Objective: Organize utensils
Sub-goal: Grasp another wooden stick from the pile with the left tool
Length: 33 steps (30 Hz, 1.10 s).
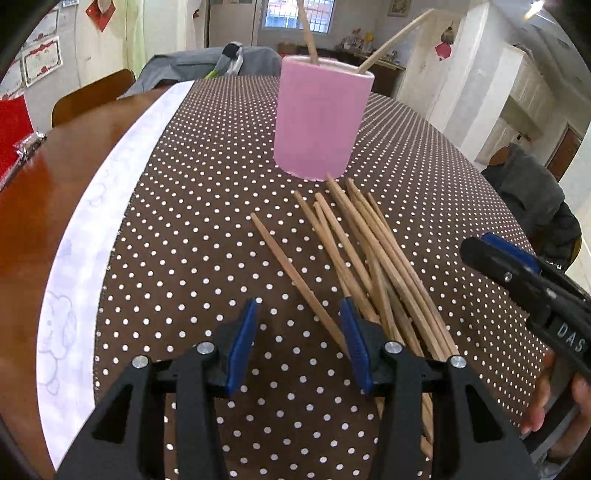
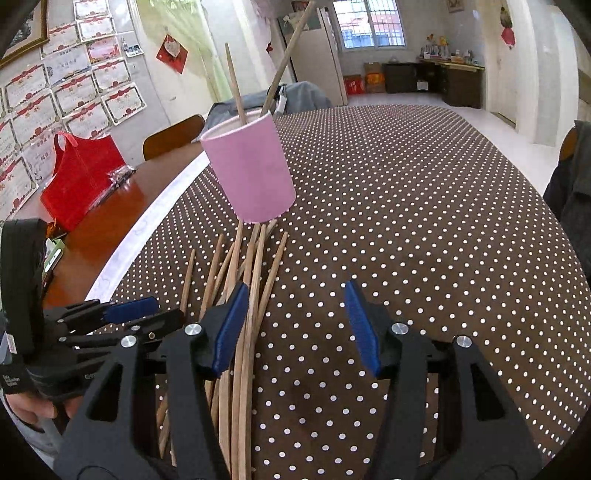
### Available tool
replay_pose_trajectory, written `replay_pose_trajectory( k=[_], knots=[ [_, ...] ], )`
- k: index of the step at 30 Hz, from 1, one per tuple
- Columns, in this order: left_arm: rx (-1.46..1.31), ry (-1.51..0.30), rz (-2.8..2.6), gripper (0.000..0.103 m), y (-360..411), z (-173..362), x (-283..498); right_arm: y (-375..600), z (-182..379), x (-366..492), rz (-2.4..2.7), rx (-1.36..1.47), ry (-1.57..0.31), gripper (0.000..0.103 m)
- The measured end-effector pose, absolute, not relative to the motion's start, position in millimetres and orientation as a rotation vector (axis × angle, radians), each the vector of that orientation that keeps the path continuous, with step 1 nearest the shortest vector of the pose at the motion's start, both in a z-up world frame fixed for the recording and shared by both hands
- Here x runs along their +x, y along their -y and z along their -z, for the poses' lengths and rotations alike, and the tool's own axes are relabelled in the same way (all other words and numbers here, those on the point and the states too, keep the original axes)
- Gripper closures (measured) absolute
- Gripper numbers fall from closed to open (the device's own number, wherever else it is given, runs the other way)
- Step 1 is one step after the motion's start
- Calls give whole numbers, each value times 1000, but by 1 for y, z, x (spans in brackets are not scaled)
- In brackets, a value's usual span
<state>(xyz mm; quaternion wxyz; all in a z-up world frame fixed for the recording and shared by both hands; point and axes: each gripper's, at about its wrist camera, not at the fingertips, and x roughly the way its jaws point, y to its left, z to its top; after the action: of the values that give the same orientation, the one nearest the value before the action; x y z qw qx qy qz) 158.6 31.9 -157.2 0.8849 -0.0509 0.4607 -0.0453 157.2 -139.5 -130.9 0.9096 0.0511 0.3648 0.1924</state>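
A pink cup point(image 1: 319, 118) stands on the dotted tablecloth with two chopsticks point(image 1: 309, 35) upright in it; it also shows in the right wrist view point(image 2: 251, 170). Several wooden chopsticks point(image 1: 369, 258) lie in a loose pile in front of the cup, also in the right wrist view point(image 2: 247, 295). My left gripper point(image 1: 299, 314) is open and empty, just left of the pile. My right gripper point(image 2: 293, 295) is open and empty, just right of the pile; it shows at the right in the left wrist view point(image 1: 517, 273).
The brown dotted tablecloth point(image 2: 406, 221) covers a wooden table point(image 1: 48, 192) with a white strip along its left side. A red bag point(image 2: 79, 181) sits on the table at the far left. Chairs with grey clothing point(image 1: 532, 199) stand around it.
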Motion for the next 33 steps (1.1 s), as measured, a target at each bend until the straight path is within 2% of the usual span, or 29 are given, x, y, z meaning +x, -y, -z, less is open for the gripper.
replay_pose_trajectory(
  k=[12, 19, 22, 31, 33],
  knots=[
    [35, -973, 99, 58, -25, 158, 168, 122, 140, 173, -450, 55, -843, 49],
    [56, -965, 99, 82, -34, 157, 175, 108, 147, 181, -457, 8, -886, 50],
    [47, -974, 111, 89, -39, 156, 179, 105, 148, 185, -456, 7, -905, 59],
    [55, -986, 109, 89, -38, 156, 189, 95, 148, 195, -441, -58, -964, 68],
    [58, -988, 101, 89, -36, 156, 190, 89, 148, 199, -430, -95, -976, 74]
  ],
)
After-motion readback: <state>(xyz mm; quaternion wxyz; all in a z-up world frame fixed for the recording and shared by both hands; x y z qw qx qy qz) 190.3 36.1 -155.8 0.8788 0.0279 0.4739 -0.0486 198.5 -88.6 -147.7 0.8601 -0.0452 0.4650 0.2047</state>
